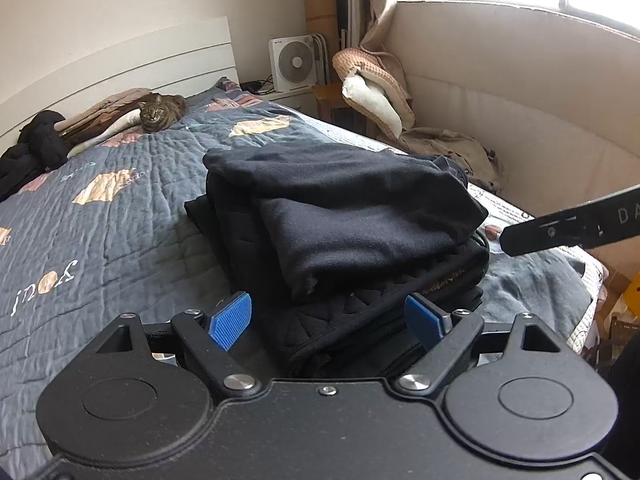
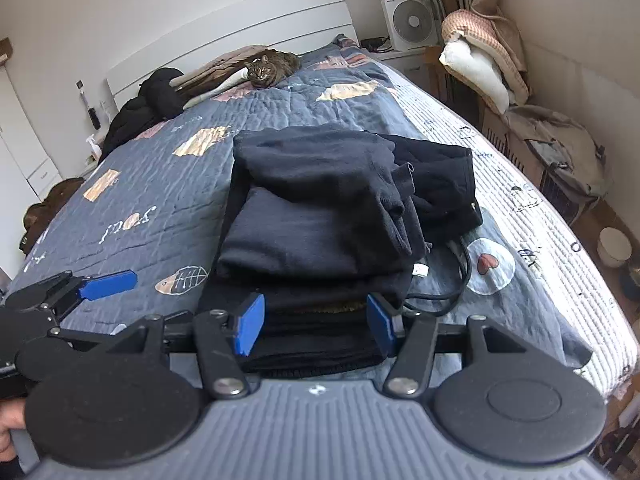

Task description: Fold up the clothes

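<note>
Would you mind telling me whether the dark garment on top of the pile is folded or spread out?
Folded. The top dark garment lies as a compact doubled rectangle on the stack of dark clothes.

Black folded clothes [image 2: 320,216]; grey-blue quilt [image 2: 168,184] (tan fish patches, white lettering); tabby cat [image 2: 266,67]; blue gripper pads [image 2: 250,324].

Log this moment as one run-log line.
stage: stack of folded dark clothes on bed quilt | left tongs: open at stack's near edge | right tongs: open, straddling bottom layers | cat near headboard
</note>
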`<state>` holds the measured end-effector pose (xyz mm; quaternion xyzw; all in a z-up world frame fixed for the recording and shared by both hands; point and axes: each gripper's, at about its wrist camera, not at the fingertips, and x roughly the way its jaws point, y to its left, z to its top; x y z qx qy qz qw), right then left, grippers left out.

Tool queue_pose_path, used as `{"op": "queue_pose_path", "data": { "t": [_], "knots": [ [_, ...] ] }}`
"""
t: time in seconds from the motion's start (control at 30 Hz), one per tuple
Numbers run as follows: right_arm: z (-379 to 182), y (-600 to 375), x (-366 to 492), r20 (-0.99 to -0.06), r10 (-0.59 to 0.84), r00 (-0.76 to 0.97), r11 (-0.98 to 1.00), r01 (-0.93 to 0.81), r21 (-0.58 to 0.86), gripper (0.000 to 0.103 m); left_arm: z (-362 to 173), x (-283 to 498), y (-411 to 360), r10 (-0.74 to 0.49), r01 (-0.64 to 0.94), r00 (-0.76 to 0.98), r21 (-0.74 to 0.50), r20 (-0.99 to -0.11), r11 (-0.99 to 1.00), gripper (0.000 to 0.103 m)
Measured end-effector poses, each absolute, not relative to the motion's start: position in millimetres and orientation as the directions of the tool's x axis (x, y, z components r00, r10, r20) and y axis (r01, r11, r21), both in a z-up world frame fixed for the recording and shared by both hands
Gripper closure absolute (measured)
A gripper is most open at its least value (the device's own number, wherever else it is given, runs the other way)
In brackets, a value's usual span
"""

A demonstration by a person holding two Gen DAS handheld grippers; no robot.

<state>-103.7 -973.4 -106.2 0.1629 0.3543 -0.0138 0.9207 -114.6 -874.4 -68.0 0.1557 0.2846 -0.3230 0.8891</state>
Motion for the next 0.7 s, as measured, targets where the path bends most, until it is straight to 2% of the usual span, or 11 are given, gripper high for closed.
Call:
{"op": "queue_pose_path", "data": {
  "t": [0.33,0.37,0.43,0.5,0.57,0.63,0.7],
  "knots": [
    [-106,-978,-90,-0.670,0.104,0.735,0.959,0.104,0.263,0.047,-62,-111,-876,-0.420,0.627,0.693,0.201,-0.586,0.752,0.022],
    [-106,-979,-88,-0.672,0.110,0.732,0.960,0.098,0.264,0.047,-63,-111,-876,-0.419,0.628,0.698,0.215,-0.581,0.748,0.029],
    [-106,-981,-85,-0.674,0.123,0.728,0.960,0.084,0.266,0.047,-67,-111,-878,-0.411,0.630,0.705,0.245,-0.578,0.737,0.034],
    [-106,-984,-79,-0.677,0.130,0.725,0.960,0.078,0.268,0.047,-72,-111,-881,-0.402,0.636,0.710,0.282,-0.578,0.718,0.046],
    [-107,-986,-73,-0.679,0.139,0.721,0.960,0.069,0.270,0.047,-79,-112,-888,-0.390,0.643,0.719,0.337,-0.576,0.687,0.048],
    [-108,-989,-67,-0.680,0.148,0.718,0.960,0.059,0.272,0.047,-86,-113,-896,-0.373,0.635,0.742,0.405,-0.556,0.658,0.055],
    [-109,-992,-61,-0.684,0.158,0.712,0.959,0.054,0.279,0.047,-93,-112,-904,-0.360,0.624,0.762,0.459,-0.539,0.633,0.056]
  ]
}}
